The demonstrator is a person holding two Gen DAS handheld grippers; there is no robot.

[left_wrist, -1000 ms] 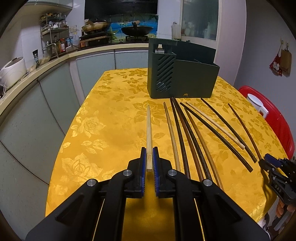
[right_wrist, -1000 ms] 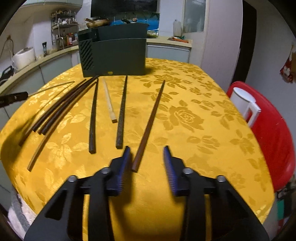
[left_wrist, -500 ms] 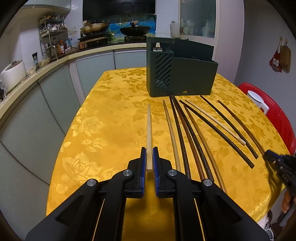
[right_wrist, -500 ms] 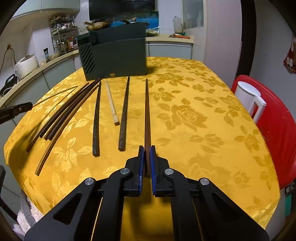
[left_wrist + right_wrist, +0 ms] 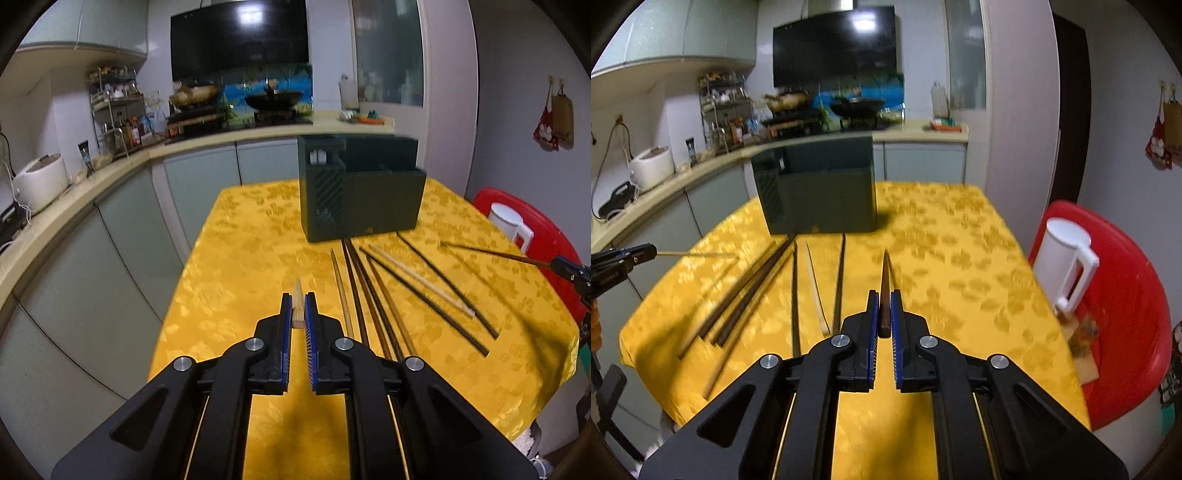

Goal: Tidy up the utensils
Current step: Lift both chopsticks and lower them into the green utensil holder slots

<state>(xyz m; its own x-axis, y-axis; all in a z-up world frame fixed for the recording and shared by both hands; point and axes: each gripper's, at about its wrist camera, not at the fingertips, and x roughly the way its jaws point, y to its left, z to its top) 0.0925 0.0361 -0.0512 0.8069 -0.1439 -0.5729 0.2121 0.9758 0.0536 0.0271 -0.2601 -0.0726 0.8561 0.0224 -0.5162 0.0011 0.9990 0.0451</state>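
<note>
Chopsticks lifted: one per gripper, both clear of the tabletop

Item 1, left gripper (image 5: pixel 298 312). Jaws pinched tight on a pale bamboo chopstick (image 5: pixel 297 295). A second ago it lay flat along the yellow tabletop (image 5: pixel 240 258) with my jaws already shut on its near end; now I see it foreshortened, raised off the cloth and pointing ahead. From the right wrist view it shows as a thin pale rod (image 5: pixel 694 253) held out in the air.

Item 2, right gripper (image 5: pixel 884 314). Jaws clamped on a dark brown chopstick (image 5: pixel 885 280). A second ago these jaws stood apart around its near end; they have since closed and carried it up. The left wrist view confirms it hanging above the cloth (image 5: pixel 491 252).

Item 3, remaining chopsticks (image 5: pixel 388 291). Several dark and pale ones remain loose on the tabletop, fanned in front of the holder.

Item 4, dark green utensil holder (image 5: pixel 360 199). Upright at the far end, open-topped, well apart from both held sticks.

Assessment: both picks look secure. I judge the carry to the holder comes next, with most of the sorting still ahead.
</note>
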